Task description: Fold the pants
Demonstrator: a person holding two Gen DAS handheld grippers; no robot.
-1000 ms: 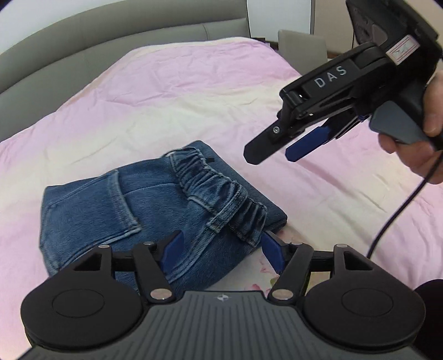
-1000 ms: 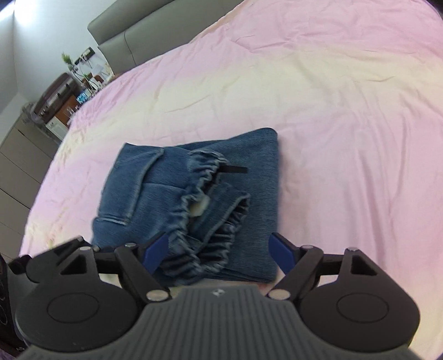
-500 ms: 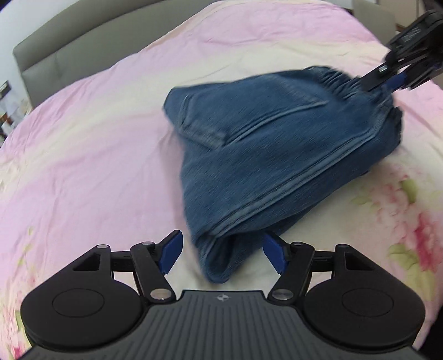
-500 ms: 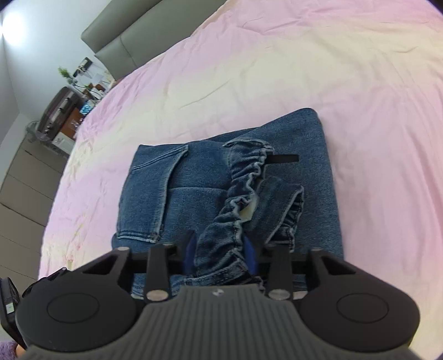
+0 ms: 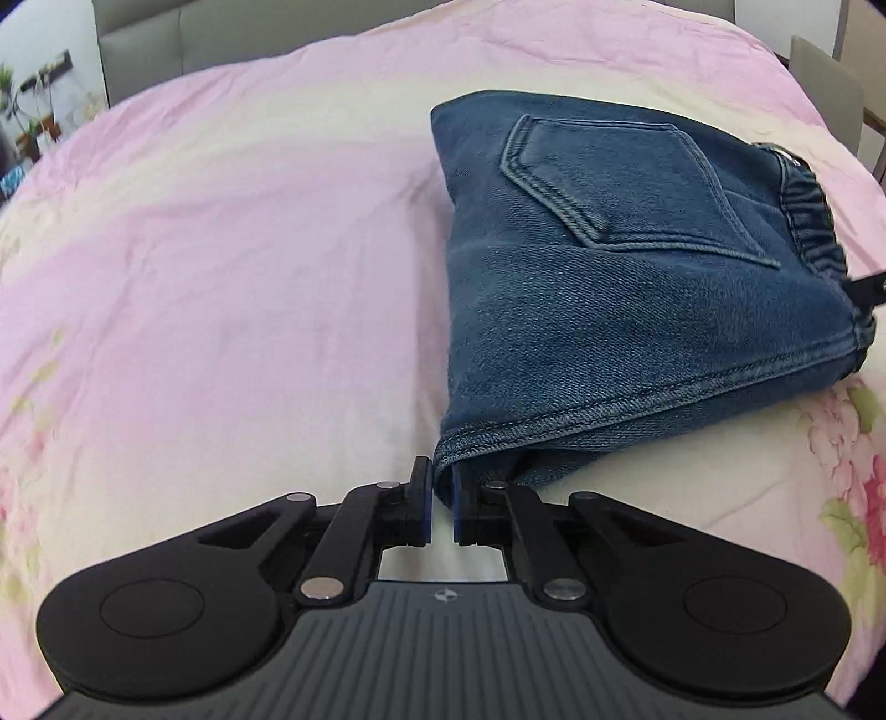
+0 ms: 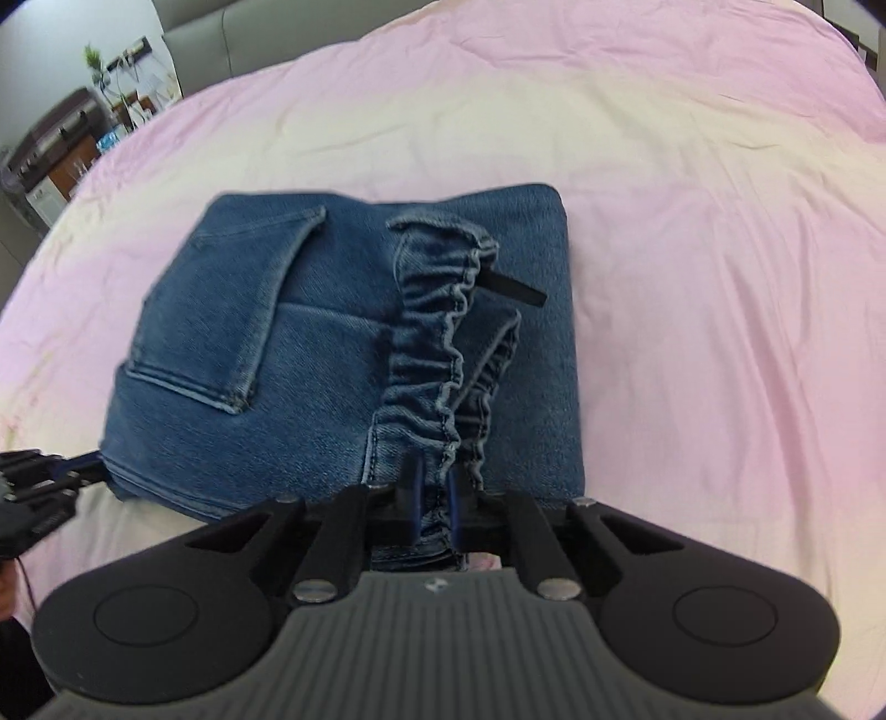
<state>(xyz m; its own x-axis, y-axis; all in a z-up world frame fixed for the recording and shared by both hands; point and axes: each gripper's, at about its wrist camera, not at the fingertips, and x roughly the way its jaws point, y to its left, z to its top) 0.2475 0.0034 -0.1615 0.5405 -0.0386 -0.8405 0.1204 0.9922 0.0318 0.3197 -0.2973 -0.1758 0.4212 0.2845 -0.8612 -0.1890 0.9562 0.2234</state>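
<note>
1. Both tongs are clamped on denim. The left tongs (image 5: 441,498) pinch the lower folded corner of the pants (image 5: 626,288), with cloth visible between the blue pads. The right tongs (image 6: 434,498) pinch the gathered elastic waistband (image 6: 429,354) at its near end.
2. Bed (image 5: 221,249): it carries the garment on a pink floral cover, wrinkled but otherwise bare around the work. A grey headboard (image 5: 183,39) stands at the far edge.
3. Pants: they lie on the bed as a compact folded bundle, rear pocket (image 6: 238,310) uppermost. The waistband stands ruffled and doubled over the top layer instead of lying flat. A short black tab (image 6: 512,288) sticks out from it.
4. Step in hand, as judged: the garment is already folded small, and both corners of one side are gripped, so this appears to be the start of a final fold or a straightening pull.
5. Next move, as judged: both hands should lift and travel together, keeping the cloth taut between the two grips, so the layers stay aligned. Uneven lift risks spilling the inner layers out of the bundle. The bunched waistband needs to be laid flat before release.
</note>
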